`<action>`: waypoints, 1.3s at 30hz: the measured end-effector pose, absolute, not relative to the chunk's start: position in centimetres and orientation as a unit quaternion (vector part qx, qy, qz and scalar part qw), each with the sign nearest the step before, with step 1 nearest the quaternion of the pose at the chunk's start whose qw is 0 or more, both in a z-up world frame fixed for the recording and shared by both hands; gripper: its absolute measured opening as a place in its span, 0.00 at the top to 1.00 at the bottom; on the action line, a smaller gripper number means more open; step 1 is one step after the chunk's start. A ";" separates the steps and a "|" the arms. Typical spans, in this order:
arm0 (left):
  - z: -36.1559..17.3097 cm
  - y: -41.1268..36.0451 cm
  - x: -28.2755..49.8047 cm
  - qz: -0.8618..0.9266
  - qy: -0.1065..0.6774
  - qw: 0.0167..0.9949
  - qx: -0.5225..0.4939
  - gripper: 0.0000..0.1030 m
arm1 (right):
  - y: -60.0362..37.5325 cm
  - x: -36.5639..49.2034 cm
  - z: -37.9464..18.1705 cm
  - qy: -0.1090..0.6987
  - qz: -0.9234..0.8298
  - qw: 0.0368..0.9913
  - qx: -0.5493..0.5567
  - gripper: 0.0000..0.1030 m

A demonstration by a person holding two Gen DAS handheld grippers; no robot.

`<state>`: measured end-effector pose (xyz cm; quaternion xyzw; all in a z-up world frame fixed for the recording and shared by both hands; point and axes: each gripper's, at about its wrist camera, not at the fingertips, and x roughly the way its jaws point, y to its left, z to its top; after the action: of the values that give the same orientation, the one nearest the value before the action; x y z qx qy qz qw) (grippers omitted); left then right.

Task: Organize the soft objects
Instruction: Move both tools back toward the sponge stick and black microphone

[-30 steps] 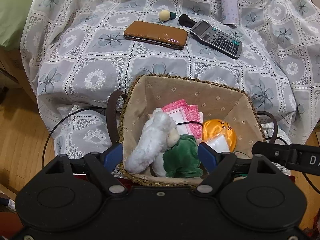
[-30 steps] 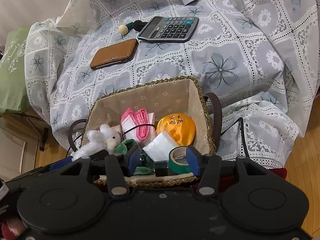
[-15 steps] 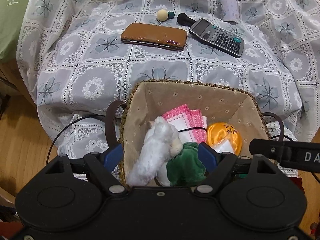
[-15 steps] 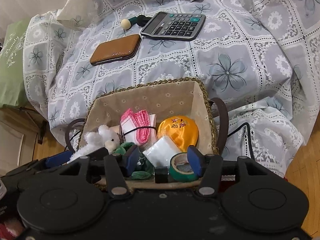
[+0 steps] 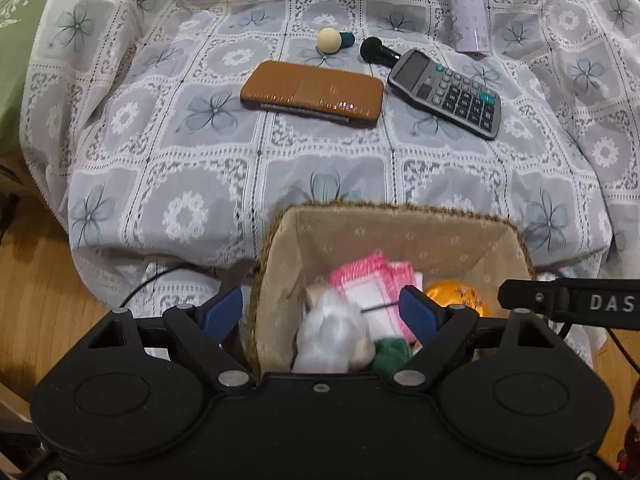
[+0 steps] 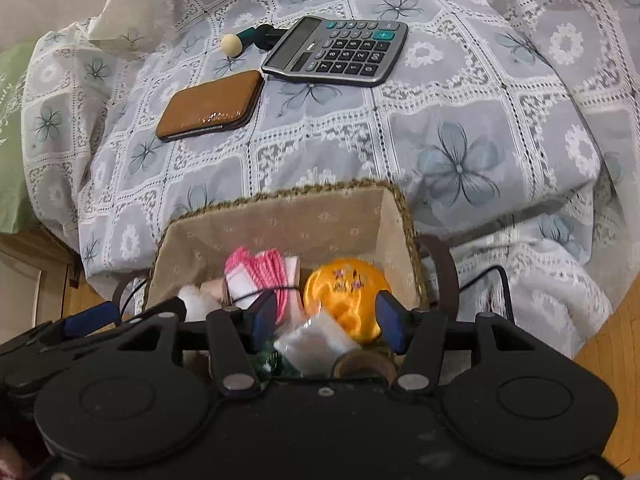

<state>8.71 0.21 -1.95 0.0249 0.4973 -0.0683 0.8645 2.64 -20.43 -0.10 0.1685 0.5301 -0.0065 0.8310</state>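
A woven straw basket with a beige fabric lining is taken as the landmark; it sits at the near edge of a surface draped in a grey floral lace cloth, and both grippers hang over its near rim. Inside it the soft things are gathered: a white plush toy against the near-left corner, a green plush piece just beside it, a pink-edged folded cloth toward the middle, and an orange satin pouch on the right side.

The white plush toy is seen directly between and just ahead of the fingers of the left gripper, its long axis running roughly away from the camera. The left gripper is judged the nearer one to it. The orange satin pouch and a clear plastic-wrapped white packet lie between the fingers of the right gripper.

Both pairs of jaws are spread wide and nothing is pinched; no contact with any object can be confirmed, as the near contents are blurred.

Beyond the basket, well apart on the cloth, a brown leather wallet and a grey desk calculator are left.
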 end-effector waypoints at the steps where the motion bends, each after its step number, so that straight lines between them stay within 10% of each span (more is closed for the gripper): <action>1: -1.8 0.2 9.2 -0.070 0.497 0.865 0.024 0.21 | -20.5 3.3 0.0 0.531 -0.007 0.831 0.167 0.47; 39: -3.7 -2.5 39.1 -0.056 0.496 0.864 0.065 0.21 | -20.4 34.2 3.2 0.488 -0.006 0.872 0.039 0.42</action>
<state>39.07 -2.48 -3.70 0.0649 0.4957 -0.0563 0.8642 34.22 -20.43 3.18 0.0394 0.4882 -0.0063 0.8718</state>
